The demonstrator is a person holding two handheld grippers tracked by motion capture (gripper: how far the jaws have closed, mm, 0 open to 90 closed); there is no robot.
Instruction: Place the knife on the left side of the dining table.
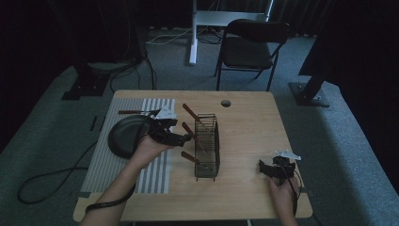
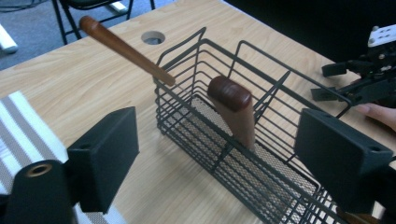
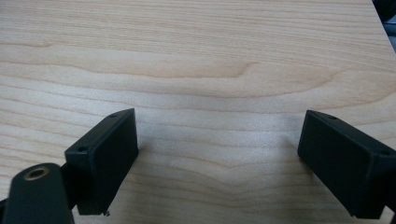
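left gripper (image 1: 181, 137) sits over the table (image 1: 244, 117) just left of the wire basket (image 1: 207, 146), held by the left hand (image 1: 148, 148), forearm coming up from the near-left corner w/ a black strap round the wrist. it points right, toward the basket's long side. in the left gripper view its jaws stand wide apart, nothing pinched; the basket (image 2: 243, 154) lies just ahead between them, not touched.

right gripper (image 1: 275, 169) rests low near the table's near-right corner, right hand (image 1: 282, 190) behind it. in the right gripper view its jaws are spread wide over bare wood (image 3: 201, 70), nothing between.

basket: dark wire, long & narrow, upright, about mid-table, long axis running from far edge to near edge, fine mesh floor. three utensils w/ reddish-brown wooden handles lean in it: one at the far end (image 1: 190, 112), one mid (image 1: 188, 129), one near end (image 1: 189, 157), handles sticking out over its left rim. in the left gripper view one rounded handle (image 2: 233, 109) stands tilted inside the basket, a slimmer one (image 2: 123, 49) pokes out past the rim.

left side of the table: striped placemat (image 1: 110, 160) w/ a dark pan (image 1: 124, 136) on it, partly under the left hand. another wood-handled utensil (image 1: 134, 112) lies at the mat's far edge.
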